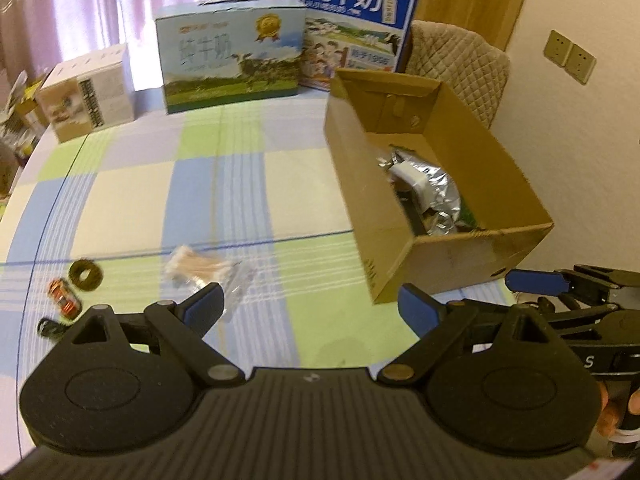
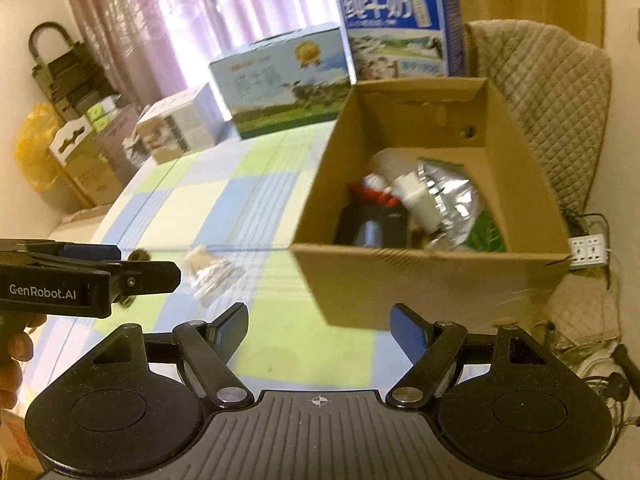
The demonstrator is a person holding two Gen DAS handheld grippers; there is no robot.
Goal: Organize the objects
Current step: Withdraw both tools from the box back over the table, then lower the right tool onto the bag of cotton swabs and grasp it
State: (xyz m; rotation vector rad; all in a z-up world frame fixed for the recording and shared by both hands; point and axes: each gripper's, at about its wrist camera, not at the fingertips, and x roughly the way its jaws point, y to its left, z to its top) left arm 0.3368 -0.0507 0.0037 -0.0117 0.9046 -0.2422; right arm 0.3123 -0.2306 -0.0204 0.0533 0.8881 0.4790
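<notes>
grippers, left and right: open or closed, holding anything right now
Left hand-held gripper: open, holding nothing.
Right hand-held gripper: open, holding nothing.

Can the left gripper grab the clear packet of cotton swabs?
Probably yes. The left gripper is open, and the clear packet of cotton swabs lies just ahead on the checked tablecloth, nothing between them.

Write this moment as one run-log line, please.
left gripper: open, empty | right gripper: open, empty | cardboard box: partly filled | cotton swab packet: on table
</notes>
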